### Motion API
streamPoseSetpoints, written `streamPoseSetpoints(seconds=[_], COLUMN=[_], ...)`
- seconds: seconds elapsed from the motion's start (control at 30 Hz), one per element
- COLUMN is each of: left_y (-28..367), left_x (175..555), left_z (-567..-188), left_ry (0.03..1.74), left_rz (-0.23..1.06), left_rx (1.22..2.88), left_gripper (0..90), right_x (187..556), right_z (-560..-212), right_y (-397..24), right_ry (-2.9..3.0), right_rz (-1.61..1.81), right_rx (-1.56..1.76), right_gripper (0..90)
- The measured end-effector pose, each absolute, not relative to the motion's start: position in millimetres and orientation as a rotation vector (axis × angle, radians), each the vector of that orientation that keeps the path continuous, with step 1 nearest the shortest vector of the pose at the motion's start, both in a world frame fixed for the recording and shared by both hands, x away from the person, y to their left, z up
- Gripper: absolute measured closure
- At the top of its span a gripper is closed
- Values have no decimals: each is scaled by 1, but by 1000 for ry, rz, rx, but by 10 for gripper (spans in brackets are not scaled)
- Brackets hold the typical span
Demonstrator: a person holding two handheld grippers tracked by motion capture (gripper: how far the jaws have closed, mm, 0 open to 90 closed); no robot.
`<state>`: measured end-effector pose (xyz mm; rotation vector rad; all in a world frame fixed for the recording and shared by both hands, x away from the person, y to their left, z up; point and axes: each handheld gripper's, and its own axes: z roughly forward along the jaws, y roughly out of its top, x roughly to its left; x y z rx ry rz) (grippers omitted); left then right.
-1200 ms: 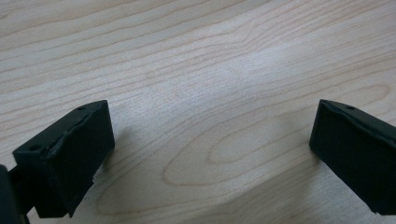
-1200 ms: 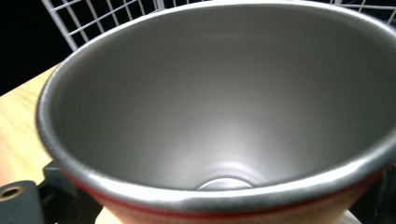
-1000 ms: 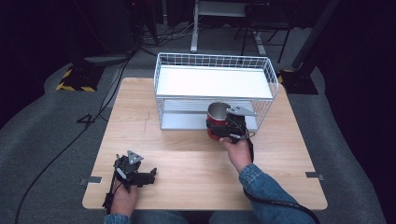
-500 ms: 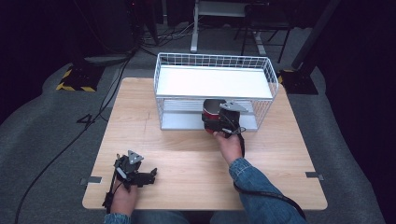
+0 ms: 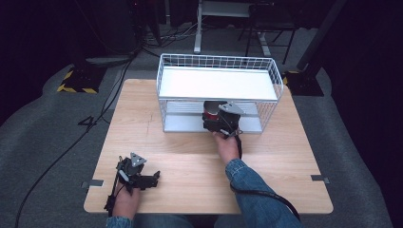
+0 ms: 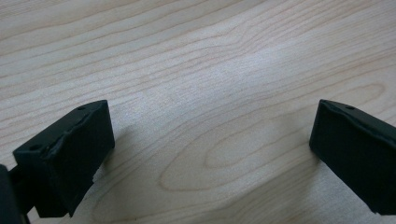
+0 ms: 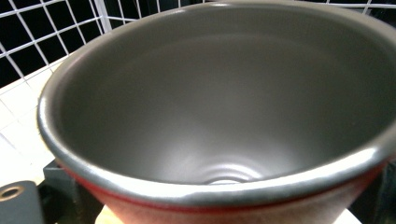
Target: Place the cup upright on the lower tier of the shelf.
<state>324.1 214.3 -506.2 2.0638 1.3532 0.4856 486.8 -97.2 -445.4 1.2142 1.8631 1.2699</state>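
- A white wire rack (image 5: 218, 90) with two levels stands on the far half of the tabletop (image 5: 190, 161); its white upper shelf (image 5: 216, 83) lies above the lower opening, and wire walls close the sides.
- In the right gripper view, white grid wires (image 7: 56, 28) cross just behind the cup.
- The tabletop is pale wood with visible grain (image 6: 196, 93); around it lie grey carpet (image 5: 47, 142), dark cables and black stands with yellow-black striped bases (image 5: 76, 85).
- The right gripper (image 5: 223, 119) is at the rack's front, at the lower level, clamped on a red cup (image 5: 211, 114) with a grey inside (image 7: 219, 116).
- The cup sits just in front of this gripper's camera, its rim (image 7: 187, 186) near.
- The left gripper (image 5: 142, 178) rests on the near left of the tabletop, its jaws wide apart over bare wood, well apart from the cup.
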Motion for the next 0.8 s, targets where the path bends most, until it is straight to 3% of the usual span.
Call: streamPoseSetpoints(seconds=[0.8], left_y=[214], left_x=[324], left_z=[-506], left_ry=[1354], left_rz=[485], left_rx=[2064], left_gripper=[5], right_x=[504], right_z=[-459], right_y=[-98], right_ry=[1809], right_rz=[1323], right_rx=[1229], right_gripper=[53])
